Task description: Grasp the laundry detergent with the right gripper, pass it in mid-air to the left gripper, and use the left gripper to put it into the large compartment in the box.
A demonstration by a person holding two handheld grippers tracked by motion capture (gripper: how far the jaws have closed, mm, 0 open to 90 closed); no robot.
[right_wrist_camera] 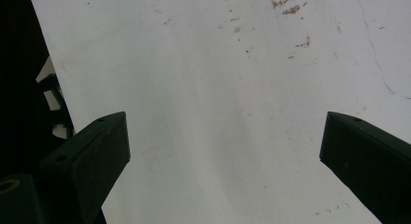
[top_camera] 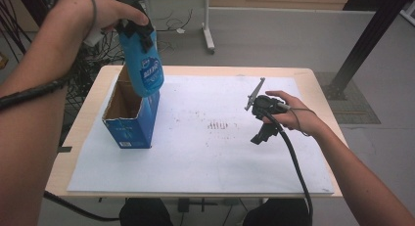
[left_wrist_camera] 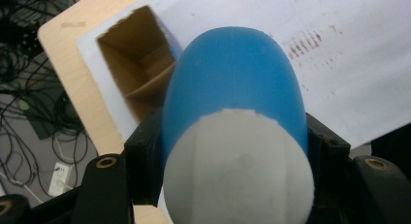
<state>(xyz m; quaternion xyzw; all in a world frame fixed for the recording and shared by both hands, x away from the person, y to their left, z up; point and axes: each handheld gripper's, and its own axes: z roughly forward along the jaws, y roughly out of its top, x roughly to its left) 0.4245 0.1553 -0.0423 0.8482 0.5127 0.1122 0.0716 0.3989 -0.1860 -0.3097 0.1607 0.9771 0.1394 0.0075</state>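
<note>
A blue bottle [top_camera: 146,64] with a white label hangs bottom-down above the open blue carton [top_camera: 131,117] at the table's left. My left gripper [top_camera: 134,28] is shut on the bottle's upper part, high over the carton. In the left gripper view the bottle [left_wrist_camera: 232,88] sits between both black jaws, blue bottom pointing at the carton's brown inside [left_wrist_camera: 140,73]. My right gripper [top_camera: 262,134] hovers low over the white sheet at the right, its jaws wide apart. In the right gripper view that gripper [right_wrist_camera: 223,156] has only bare white sheet between the jaws.
A white sheet [top_camera: 205,162] covers most of the wooden table [top_camera: 303,72], with faint brown smudges [top_camera: 218,124] near its middle. Tangled cables [top_camera: 98,55] lie on the floor beyond the left edge. A black frame post [top_camera: 367,40] stands at the far right.
</note>
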